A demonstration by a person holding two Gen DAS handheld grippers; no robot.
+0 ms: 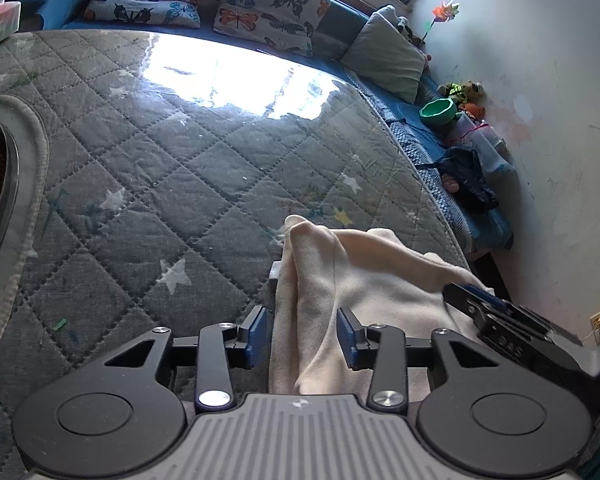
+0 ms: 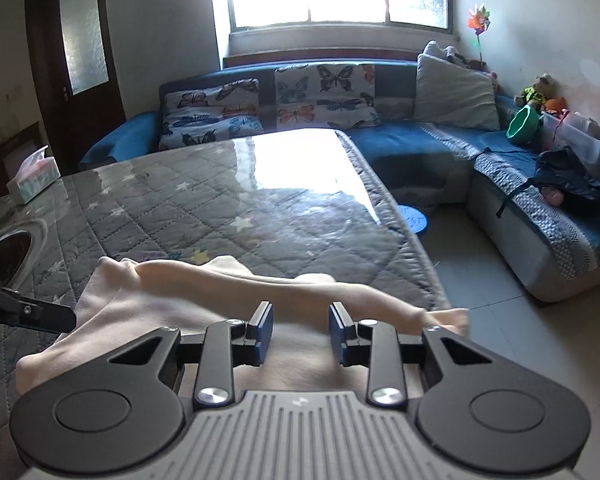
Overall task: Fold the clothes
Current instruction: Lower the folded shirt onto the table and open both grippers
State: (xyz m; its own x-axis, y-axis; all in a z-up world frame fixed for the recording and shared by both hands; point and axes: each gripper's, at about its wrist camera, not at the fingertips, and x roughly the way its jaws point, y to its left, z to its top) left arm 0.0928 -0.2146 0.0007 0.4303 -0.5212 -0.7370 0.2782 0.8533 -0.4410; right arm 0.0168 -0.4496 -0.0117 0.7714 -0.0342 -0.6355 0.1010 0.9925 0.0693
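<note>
Indoors, at a quilted table: two handheld grippers over a cream garment.
Garment: the cream garment (image 1: 352, 280) lies rumpled at the table's near right corner, one fold ridged up, an end trailing past the edge.
Left gripper: the left gripper (image 1: 302, 338) hangs just above the cloth, jaws spread wide, a ridge of fabric between the blue pads and neither pad pressing on it.
Right gripper: the right gripper (image 2: 300, 332) sits low over the same garment, jaws parted, nothing pinched between them.
Table: the grey star-print quilted table cover (image 1: 148, 168) lies under a glossy sheet that mirrors the window.
Tissue box: a tissue box (image 2: 34, 179) stands at the far left corner, a white tissue poking out of its slot.
Green bowl: a green bowl (image 2: 523, 121) rests tilted on the blue sofa (image 2: 412, 140); its contents cannot be made out.
Plastic bin: a clear plastic bin (image 2: 576, 136) sits beside the bowl, contents unclear.
Cushions: butterfly-print cushions (image 2: 324, 96) line the sofa back.
</note>
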